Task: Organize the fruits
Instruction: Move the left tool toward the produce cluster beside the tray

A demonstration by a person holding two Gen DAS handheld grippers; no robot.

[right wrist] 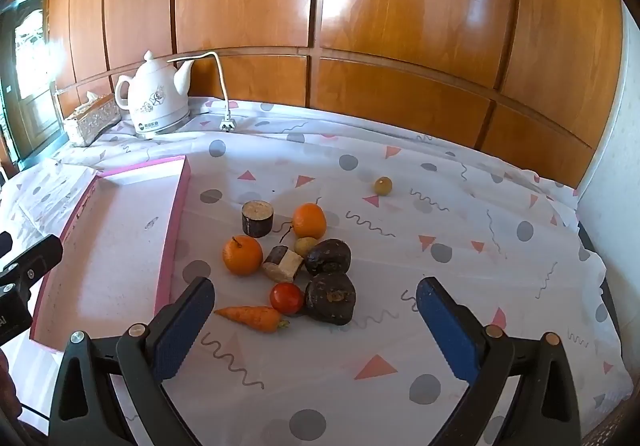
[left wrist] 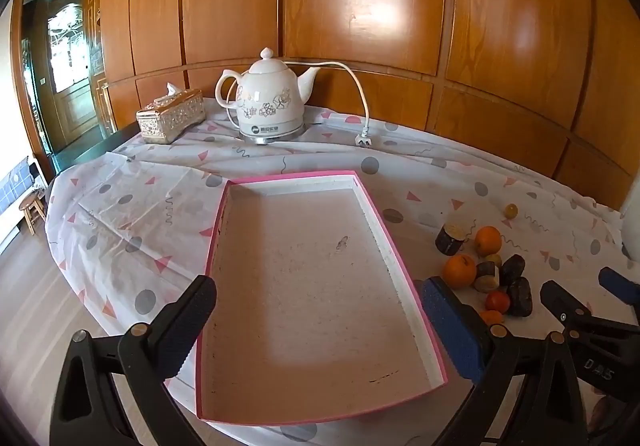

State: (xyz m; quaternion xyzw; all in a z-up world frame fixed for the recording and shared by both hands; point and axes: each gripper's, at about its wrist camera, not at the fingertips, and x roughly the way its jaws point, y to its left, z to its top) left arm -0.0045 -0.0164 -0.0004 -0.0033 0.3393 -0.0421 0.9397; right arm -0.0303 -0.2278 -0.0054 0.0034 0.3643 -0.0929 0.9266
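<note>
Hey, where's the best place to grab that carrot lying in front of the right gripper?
Grip the carrot across its thicker middle, coming down from above. It lies flat, tapering leftward, and the tomato crowds its stem end, so pinch left of that.

A shallow pink tray (right wrist: 178, 213) lay empty, its pale floor scuffed. Just to its right sat a loose cluster: two oranges (right wrist: 242, 254) (right wrist: 309, 220), a red tomato (right wrist: 286, 297) touching a small carrot (right wrist: 252, 318) (tip pointing toward the tray), two dark lumpy fruits (right wrist: 329, 256) (right wrist: 331, 298), two cut dark-skinned cane pieces (right wrist: 257, 218) (right wrist: 282, 264), and a small yellowish fruit (right wrist: 306, 246). Another small yellowish fruit (right wrist: 383, 186) lay well apart.
</note>
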